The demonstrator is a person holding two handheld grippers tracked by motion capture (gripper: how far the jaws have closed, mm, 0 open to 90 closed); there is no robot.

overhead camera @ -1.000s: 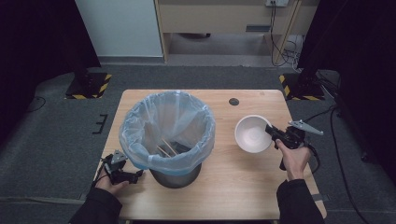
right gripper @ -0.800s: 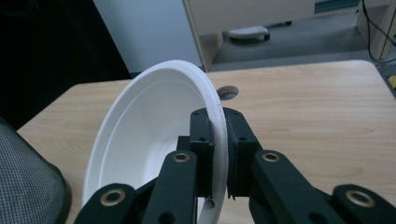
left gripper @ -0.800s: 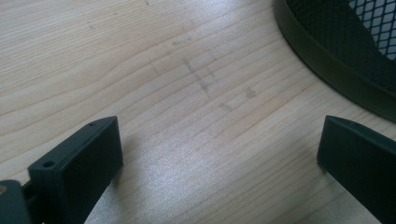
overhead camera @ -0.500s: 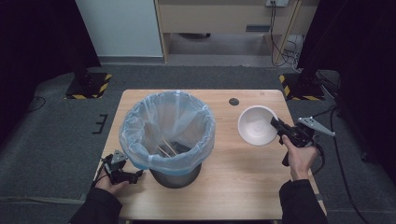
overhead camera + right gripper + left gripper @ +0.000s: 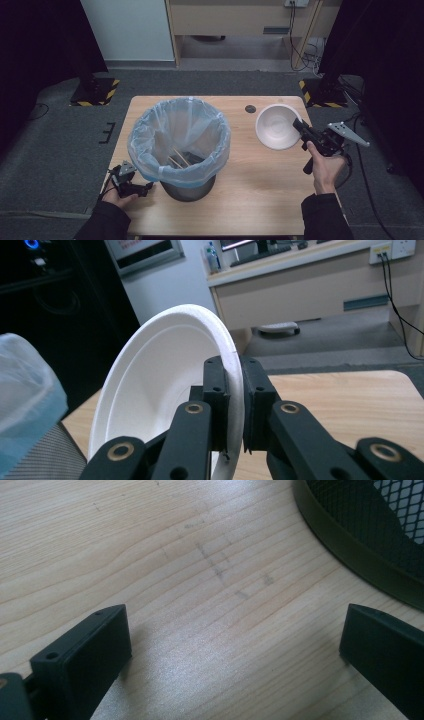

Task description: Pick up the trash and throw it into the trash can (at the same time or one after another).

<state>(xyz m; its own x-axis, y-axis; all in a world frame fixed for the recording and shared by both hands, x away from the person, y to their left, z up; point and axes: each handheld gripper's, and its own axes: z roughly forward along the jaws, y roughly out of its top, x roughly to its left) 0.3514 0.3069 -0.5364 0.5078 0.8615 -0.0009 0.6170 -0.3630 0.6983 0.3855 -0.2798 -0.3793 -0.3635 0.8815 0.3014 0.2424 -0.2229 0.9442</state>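
My right tool pinches the white bowl's rim, seen close in its own view. From above, the bowl hangs at three o'clock of the bin. My left tool rests spread on the desk.

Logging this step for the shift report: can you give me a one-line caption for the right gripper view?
Right gripper shut on the rim of a white bowl, tilted on edge above the wooden table.

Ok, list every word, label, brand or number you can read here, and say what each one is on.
No text can be read in any view.
Wall sign: red lettering, too blurred to read.
Bottle label on the far desk: too small to read.
White bowl, bin bag, table and right gripper: no print.
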